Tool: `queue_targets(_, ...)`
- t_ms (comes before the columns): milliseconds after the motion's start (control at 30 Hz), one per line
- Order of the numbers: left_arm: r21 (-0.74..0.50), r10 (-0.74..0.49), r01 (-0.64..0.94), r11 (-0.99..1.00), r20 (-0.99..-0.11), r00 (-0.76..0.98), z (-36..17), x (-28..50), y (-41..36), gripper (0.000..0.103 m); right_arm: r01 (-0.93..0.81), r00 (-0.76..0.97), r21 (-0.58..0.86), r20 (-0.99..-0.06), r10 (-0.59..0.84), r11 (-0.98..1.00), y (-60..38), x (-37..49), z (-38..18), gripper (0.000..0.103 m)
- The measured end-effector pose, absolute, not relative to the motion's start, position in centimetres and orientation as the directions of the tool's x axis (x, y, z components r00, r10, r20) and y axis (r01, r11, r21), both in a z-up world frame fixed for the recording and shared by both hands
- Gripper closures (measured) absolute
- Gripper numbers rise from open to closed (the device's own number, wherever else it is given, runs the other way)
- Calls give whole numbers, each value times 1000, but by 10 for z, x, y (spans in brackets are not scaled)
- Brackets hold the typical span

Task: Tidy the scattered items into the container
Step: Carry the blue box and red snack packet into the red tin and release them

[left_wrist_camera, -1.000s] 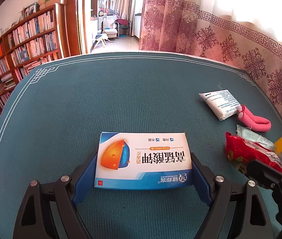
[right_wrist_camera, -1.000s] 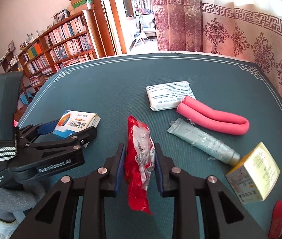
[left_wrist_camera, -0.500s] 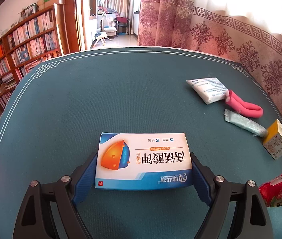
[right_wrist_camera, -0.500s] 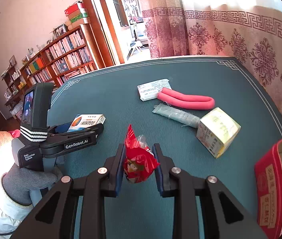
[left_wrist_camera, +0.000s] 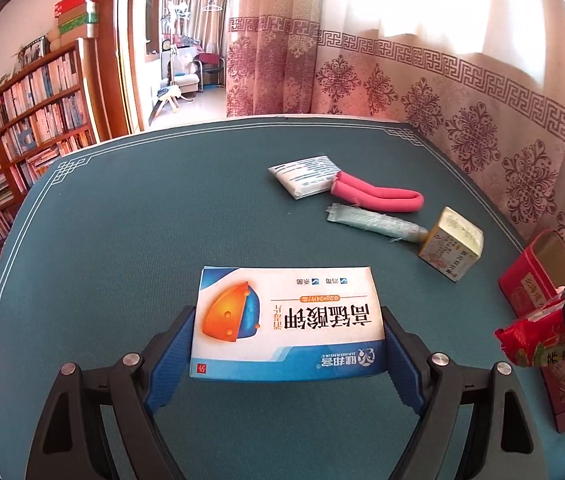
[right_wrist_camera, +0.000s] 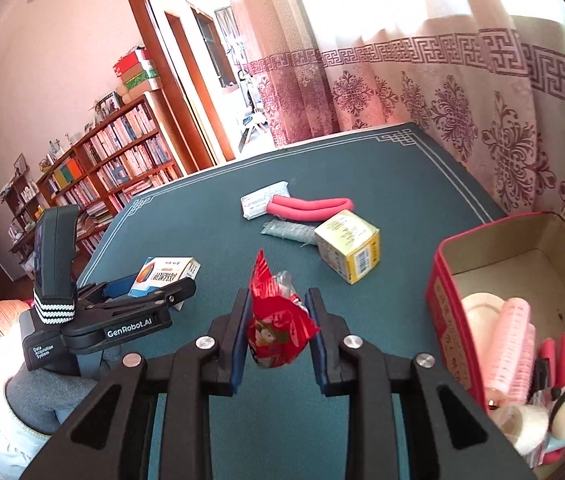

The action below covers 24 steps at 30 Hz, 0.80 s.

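My left gripper is shut on a white and blue medicine box with an orange emblem, held above the green table; the box also shows in the right wrist view. My right gripper is shut on a red snack packet, held above the table left of the red container. The packet also shows in the left wrist view, beside the container. The container holds pink rollers, a white roll and a panda toy.
On the table lie a white tissue pack, a bent pink foam roller, a pale green tube and a yellow box. A patterned curtain hangs behind the table. Bookshelves stand at the left.
Both grippers have lifted and swung right with their loads. The red packet now hangs off the table, and the open red container has come into view at the right.
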State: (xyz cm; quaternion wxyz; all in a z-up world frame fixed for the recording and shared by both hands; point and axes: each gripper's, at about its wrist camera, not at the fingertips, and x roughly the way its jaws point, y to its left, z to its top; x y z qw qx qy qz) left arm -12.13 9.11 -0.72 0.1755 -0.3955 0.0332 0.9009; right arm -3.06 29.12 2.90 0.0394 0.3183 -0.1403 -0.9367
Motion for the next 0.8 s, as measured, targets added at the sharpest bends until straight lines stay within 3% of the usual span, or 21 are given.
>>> queue_targets(267,-68,369,-453,-889,-692,-621,21,-85,141,16,-131,-860,288,-508,-35,-949,351,9,58,74)
queue_targets(567,-61,450,-572,-818,-686,-572,34,-55,207,16,-308,-842,259,-522,136,-916,425,33,51,73)
queue_targets(800,-49,491,-635,-771,-681,-543,43,-40,252,16,-335,-816,209,-552,172,-919,444,31,36,73)
